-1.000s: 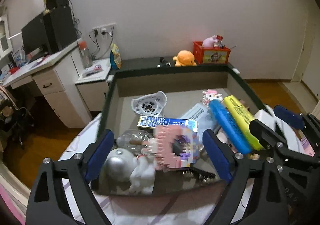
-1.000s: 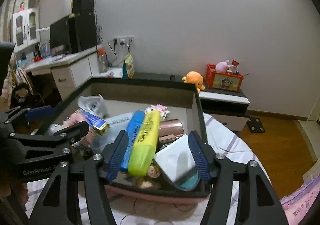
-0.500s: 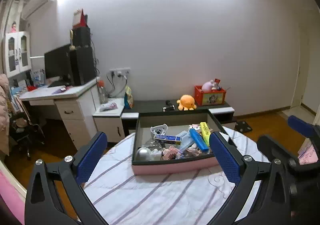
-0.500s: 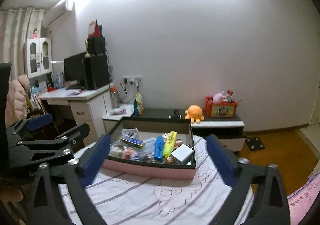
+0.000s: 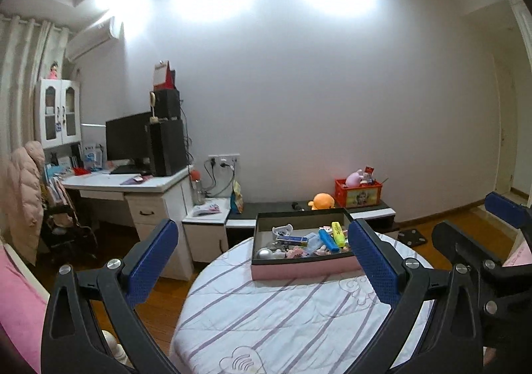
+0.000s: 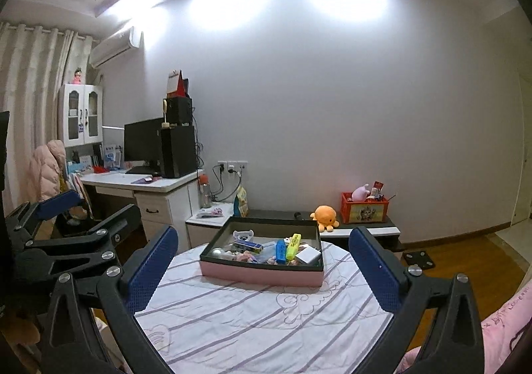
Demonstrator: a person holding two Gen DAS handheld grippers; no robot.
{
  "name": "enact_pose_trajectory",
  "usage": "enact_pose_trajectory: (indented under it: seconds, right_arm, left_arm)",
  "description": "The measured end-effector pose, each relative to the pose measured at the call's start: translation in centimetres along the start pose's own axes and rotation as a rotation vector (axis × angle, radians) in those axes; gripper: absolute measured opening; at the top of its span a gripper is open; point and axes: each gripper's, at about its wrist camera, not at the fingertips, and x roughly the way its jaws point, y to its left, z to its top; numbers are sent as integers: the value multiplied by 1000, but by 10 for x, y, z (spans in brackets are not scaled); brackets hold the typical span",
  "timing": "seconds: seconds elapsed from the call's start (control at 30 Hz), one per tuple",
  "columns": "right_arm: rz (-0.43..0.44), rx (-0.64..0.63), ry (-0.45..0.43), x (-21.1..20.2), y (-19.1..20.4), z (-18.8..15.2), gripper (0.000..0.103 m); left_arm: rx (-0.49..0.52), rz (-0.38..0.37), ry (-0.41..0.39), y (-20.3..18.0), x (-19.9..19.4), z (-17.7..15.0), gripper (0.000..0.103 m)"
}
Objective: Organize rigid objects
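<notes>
Both the left tool [image 5: 262,252] and the right tool [image 6: 262,259] have just spread their blue-padded jaws wide with nothing between them, well back from the pink-sided shallow box [image 6: 262,269] of small items resting on the round striped-cloth surface [image 6: 252,317].

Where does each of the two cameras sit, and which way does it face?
Left wrist: on the left gripper, facing the tray on the round table; its open blue fingers frame it, the right gripper at right.
Right wrist: on the right gripper, facing the same tray; left gripper at left.
Shared: tray, table, desk, orange plush.
</notes>
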Motion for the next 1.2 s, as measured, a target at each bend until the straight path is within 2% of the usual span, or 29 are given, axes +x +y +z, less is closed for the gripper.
enact_pose_trajectory:
  seconds: [0.37,0.73,1.2]
  right_arm:
    - [-14,-34,-54,-56,13,4,103]
    - [-23,-46,-109,-85,16,8,103]
    - [-36,-50,-132,-96,15,8,103]
  left_arm:
    - [-12,6,-62,5,-54,2,103]
    - [2,9,-155,-1,-92,8,103]
    - [6,13,-176,-4,-105,8,103]
